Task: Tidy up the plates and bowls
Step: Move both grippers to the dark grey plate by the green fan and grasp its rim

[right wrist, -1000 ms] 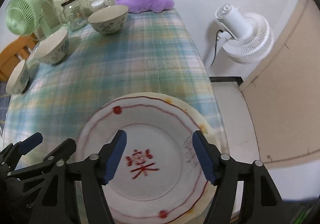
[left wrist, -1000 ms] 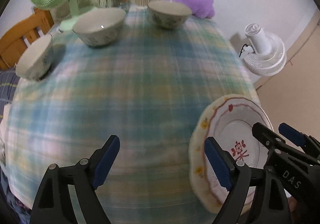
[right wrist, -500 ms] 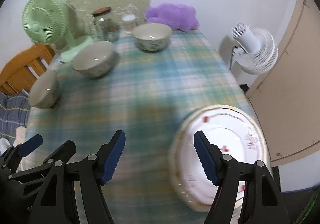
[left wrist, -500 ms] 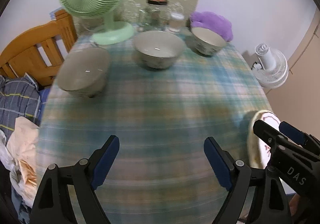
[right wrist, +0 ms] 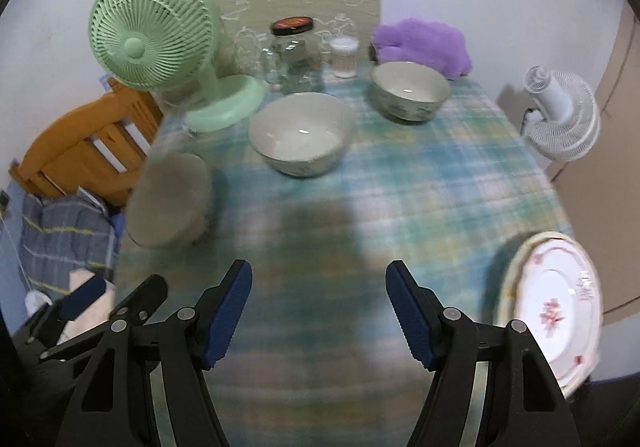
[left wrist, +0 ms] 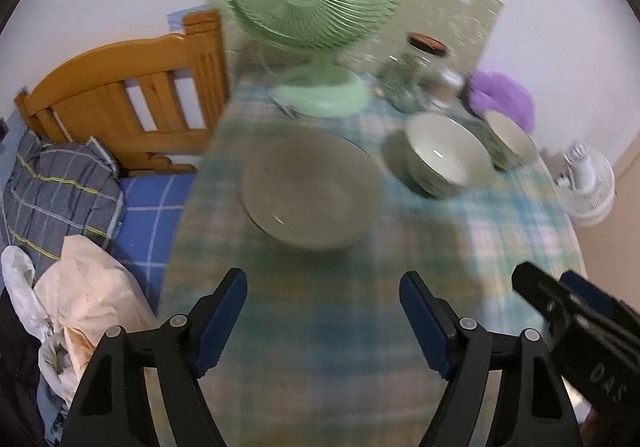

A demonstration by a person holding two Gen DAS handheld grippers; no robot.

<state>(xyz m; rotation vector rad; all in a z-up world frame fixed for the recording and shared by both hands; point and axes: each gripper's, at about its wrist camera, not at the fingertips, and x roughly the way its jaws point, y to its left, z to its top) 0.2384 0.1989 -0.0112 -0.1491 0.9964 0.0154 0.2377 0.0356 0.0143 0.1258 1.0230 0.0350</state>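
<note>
Three pale bowls [right wrist: 301, 133] stand empty on the counter [right wrist: 400, 207]. Left hand-held gripper [left wrist: 323, 321] closing on nothing; right hand-held gripper [right wrist: 319, 313] wide, empty.

A table in a plaid cloth [right wrist: 400, 183] carries three bowls [right wrist: 300, 135] across its middle, a plate [right wrist: 556, 307] at four o'clock, and a green fan [right wrist: 156, 35] and jars [right wrist: 294, 55] toward twelve.
</note>
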